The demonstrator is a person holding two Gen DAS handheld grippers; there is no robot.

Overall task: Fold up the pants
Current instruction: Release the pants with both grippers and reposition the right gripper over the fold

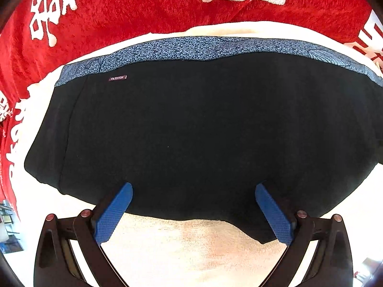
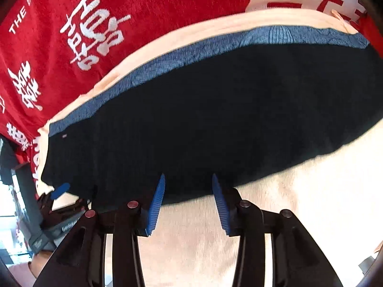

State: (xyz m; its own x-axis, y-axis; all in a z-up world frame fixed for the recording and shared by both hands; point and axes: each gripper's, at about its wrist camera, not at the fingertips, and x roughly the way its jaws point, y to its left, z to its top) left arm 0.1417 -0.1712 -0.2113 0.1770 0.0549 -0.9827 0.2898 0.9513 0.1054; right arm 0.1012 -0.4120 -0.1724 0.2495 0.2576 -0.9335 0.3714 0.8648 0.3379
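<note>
**Black pants, folded, on cream towel**

Black knit pants (image 1: 203, 131), folded into a broad flat block, lie on a cream towel (image 1: 191, 251). Blue patterned waistband (image 1: 203, 47) runs along the far edge; a small "FASHION" label (image 1: 117, 78) sits near its left end. Beyond the towel I see a red cloth (image 1: 119, 7) with white characters.

Left gripper (image 1: 194, 189): I have its jaws wide apart, blue pads (image 1: 112, 215) over the near hem, nothing clamped.

Right gripper (image 2: 188, 179): jaws apart, narrower, tips at the near edge of the pants (image 2: 215, 119); no fabric between them that I can see. The left gripper (image 2: 61, 190) shows at the far left of the right wrist view.
</note>
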